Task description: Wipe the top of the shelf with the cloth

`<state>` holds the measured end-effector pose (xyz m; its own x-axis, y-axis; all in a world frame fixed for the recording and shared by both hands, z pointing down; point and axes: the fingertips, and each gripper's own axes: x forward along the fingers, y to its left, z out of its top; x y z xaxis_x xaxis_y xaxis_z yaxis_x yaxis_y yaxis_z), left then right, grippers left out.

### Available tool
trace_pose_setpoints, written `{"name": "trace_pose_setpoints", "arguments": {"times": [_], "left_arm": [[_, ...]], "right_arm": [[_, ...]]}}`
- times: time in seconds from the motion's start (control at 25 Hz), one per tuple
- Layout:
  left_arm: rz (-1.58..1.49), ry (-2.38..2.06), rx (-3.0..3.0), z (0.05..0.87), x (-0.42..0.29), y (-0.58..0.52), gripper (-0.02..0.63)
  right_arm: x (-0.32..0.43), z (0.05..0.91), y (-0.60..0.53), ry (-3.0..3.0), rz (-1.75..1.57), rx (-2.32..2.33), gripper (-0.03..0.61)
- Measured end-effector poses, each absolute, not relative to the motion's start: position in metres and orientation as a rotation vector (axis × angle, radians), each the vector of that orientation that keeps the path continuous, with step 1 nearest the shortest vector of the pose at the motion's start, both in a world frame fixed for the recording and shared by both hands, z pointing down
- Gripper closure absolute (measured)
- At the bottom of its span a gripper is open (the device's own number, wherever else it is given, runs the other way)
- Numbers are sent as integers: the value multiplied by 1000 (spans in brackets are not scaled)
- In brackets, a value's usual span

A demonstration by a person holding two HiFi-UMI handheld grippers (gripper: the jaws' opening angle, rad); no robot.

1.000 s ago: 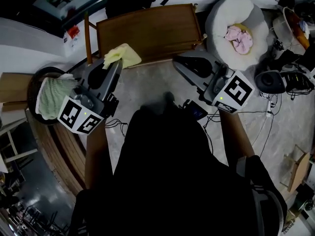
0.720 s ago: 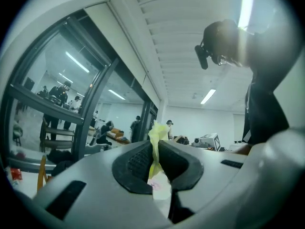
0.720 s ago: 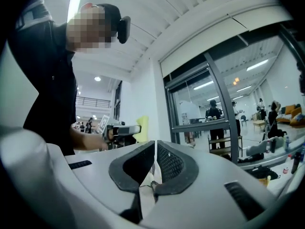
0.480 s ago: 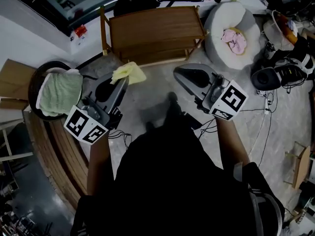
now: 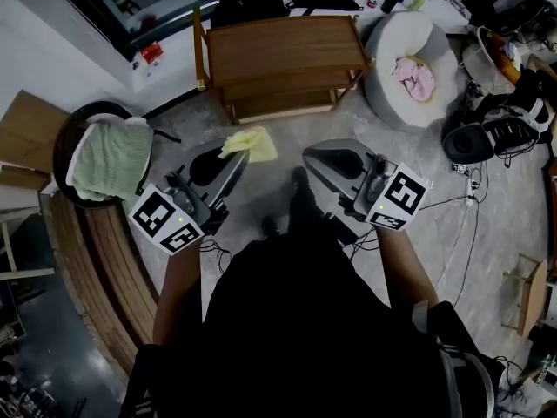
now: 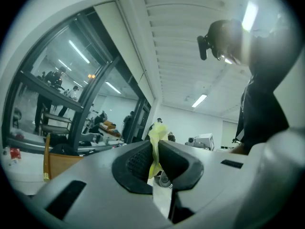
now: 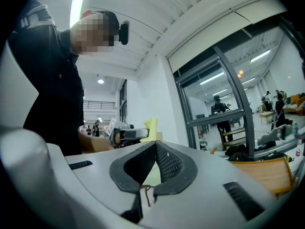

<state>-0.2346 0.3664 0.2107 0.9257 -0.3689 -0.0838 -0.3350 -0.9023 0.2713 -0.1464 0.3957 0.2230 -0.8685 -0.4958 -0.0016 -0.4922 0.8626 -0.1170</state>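
Observation:
The wooden shelf (image 5: 287, 46) stands at the top middle of the head view, its top bare. A yellow cloth (image 5: 250, 141) hangs over the grey floor in front of the shelf, with my left gripper (image 5: 237, 153) shut on it. In the left gripper view the cloth (image 6: 157, 137) is pinched between the dark pads of that gripper (image 6: 155, 146). My right gripper (image 5: 310, 156) is level with the left one and to its right, shut with nothing in it. In the right gripper view the jaws of the right gripper (image 7: 155, 146) meet at their tips, and the cloth (image 7: 152, 125) shows beyond them.
A white round cushion bed (image 5: 387, 55) holding pink fabric stands right of the shelf. A dark basket (image 5: 63, 142) with a green towel (image 5: 113, 159) is at the left. Cables and black devices (image 5: 487, 133) lie on the floor at the right.
The cloth was at the shelf's front left corner; it now hangs over the floor in my left gripper. Both grippers have drawn back from the shelf.

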Motion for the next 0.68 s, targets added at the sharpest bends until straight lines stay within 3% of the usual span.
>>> {"name": "trace_pose_setpoints", "arguments": {"times": [0.68], "left_arm": [[-222,-98,2906,179,-213,439,578]], "right_arm": [[-167,212,399,2974,-192,-844,554]]}}
